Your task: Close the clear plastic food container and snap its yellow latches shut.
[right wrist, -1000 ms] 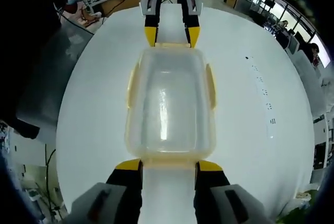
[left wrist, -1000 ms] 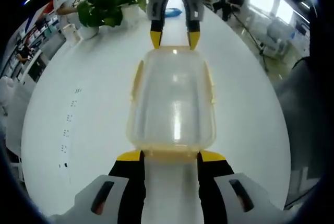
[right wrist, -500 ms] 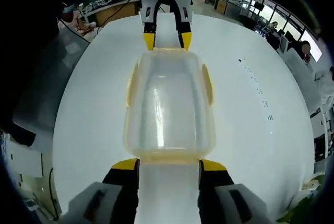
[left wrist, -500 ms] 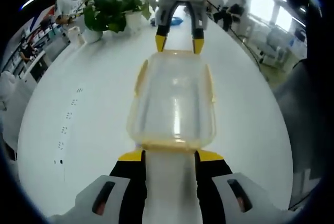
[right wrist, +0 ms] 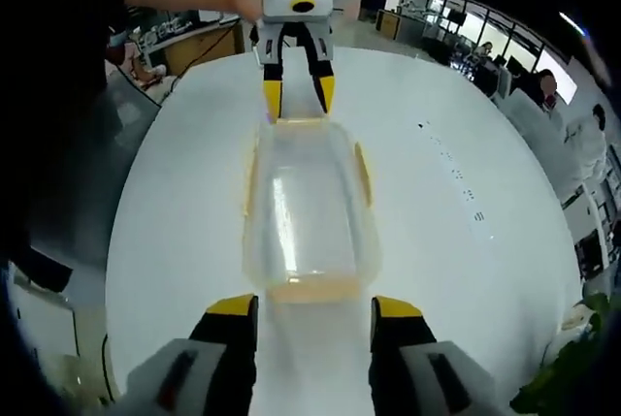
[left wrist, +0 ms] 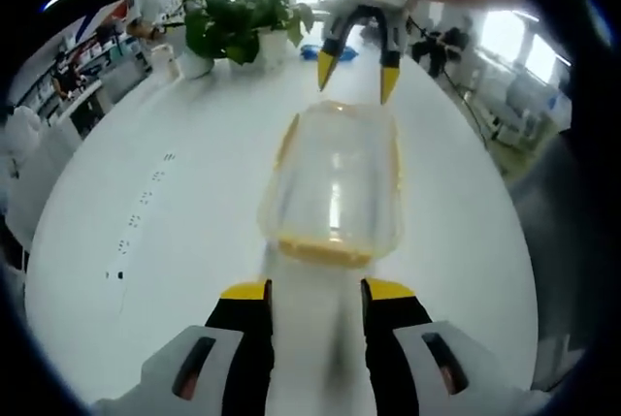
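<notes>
The left gripper point(left wrist: 315, 289) and right gripper point(right wrist: 315, 305), yellow-tipped jaws spread, have each drawn back from the ends of a rounded clear plastic container point(left wrist: 335, 183) with yellow latches point(right wrist: 361, 162), lidded, resting on a glossy white table point(left wrist: 175, 212). Potted plants point(left wrist: 238, 18) stand beyond.

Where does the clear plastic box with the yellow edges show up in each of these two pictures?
Left gripper view: the box sits at centre, just above that hand-held gripper's yellow tips.
Right gripper view: the box sits at centre, again just beyond the near tips.
Shared landmark: the white table under the box.
</notes>
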Action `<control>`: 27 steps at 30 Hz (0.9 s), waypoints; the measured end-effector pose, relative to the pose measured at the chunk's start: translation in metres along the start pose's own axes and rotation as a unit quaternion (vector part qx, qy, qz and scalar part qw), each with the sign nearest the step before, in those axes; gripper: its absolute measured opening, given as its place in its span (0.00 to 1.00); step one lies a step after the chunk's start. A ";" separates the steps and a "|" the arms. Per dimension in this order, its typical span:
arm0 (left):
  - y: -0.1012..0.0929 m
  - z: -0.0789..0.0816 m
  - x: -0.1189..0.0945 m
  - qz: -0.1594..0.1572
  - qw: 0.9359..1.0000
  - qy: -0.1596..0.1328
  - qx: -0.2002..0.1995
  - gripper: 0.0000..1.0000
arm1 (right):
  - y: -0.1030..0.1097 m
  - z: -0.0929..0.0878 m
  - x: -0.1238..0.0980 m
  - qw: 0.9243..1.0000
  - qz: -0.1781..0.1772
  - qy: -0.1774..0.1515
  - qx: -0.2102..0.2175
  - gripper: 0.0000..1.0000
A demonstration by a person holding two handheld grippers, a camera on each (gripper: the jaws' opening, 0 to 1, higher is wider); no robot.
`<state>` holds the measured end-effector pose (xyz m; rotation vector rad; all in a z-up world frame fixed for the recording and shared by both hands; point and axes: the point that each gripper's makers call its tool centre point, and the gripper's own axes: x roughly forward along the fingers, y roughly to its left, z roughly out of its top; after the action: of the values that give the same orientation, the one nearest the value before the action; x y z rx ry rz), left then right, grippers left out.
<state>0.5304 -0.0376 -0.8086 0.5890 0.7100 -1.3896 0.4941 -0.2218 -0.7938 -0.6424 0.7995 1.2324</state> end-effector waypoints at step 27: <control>-0.023 0.067 0.037 -0.020 0.997 -0.068 0.008 0.28 | 0.001 0.058 0.038 0.999 0.007 -0.048 -0.007 0.29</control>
<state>0.5154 -0.1141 -0.7903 0.4904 0.6056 -1.4581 0.5085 -0.1545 -0.7912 -0.5850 0.7179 1.2737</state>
